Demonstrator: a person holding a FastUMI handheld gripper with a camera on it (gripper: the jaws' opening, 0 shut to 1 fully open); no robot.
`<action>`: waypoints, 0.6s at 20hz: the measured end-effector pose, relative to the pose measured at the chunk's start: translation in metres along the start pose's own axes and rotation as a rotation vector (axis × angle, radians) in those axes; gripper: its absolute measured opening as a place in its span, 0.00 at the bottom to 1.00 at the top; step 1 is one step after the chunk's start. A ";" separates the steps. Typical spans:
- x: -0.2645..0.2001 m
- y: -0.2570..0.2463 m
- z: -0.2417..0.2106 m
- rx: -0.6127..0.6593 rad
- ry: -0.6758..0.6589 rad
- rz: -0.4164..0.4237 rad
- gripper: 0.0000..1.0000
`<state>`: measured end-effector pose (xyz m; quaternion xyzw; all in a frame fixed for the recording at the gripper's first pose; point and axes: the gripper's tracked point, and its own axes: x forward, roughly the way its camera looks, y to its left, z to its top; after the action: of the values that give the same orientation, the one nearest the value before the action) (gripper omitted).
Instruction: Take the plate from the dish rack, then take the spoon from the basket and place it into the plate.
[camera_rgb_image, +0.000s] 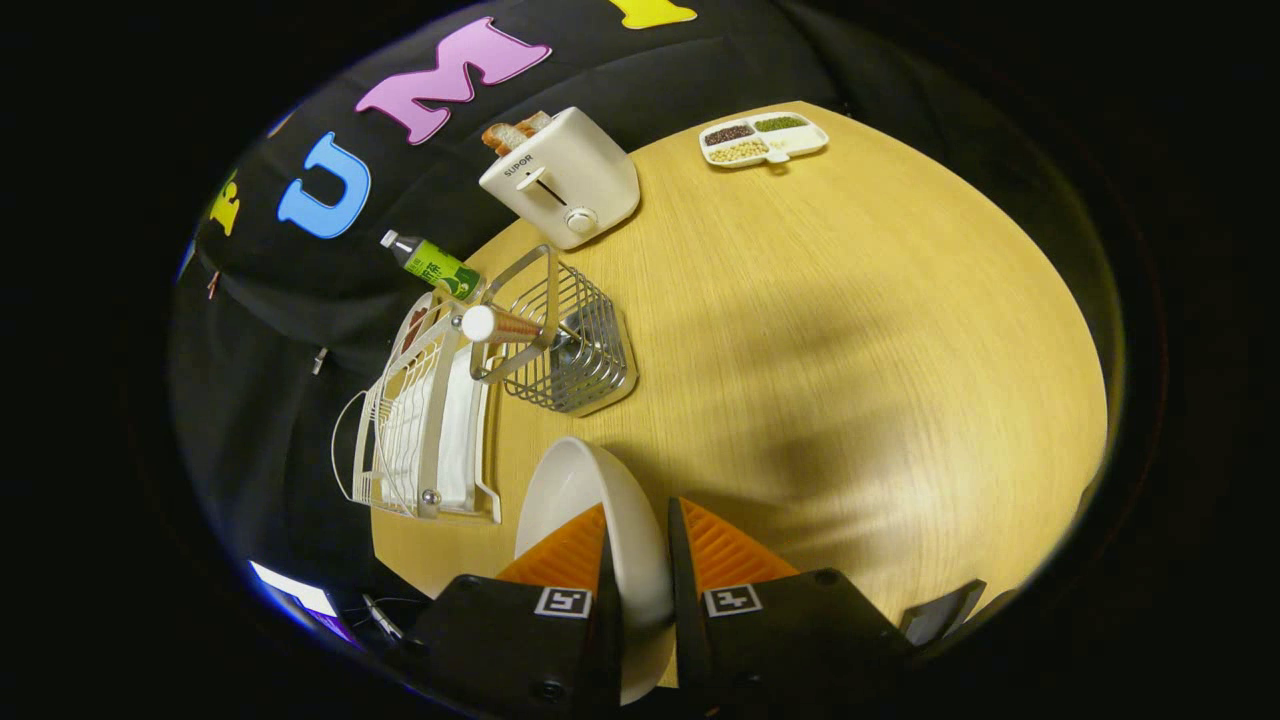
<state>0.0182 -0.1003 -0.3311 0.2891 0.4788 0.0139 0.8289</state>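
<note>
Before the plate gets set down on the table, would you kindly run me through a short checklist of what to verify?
1. Gripper shut on plate, rim between both fingers: ok.
2. Plate out of the dish rack: ok.
3. Bare table beyond the fingers for setting down: ok.
4. Plate level: not ok, held on edge.
5. Spoon standing in the basket: ok.
6. Grip firmness: cannot tell.
</note>
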 end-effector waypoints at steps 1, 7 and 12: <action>0.005 -0.003 0.001 -0.011 -0.002 -0.002 0.26; 0.007 -0.029 0.013 -0.180 -0.041 -0.067 0.46; -0.013 -0.003 0.051 -0.379 -0.225 -0.057 0.98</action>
<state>0.0515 -0.1308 -0.3030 0.1141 0.3800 0.0480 0.9167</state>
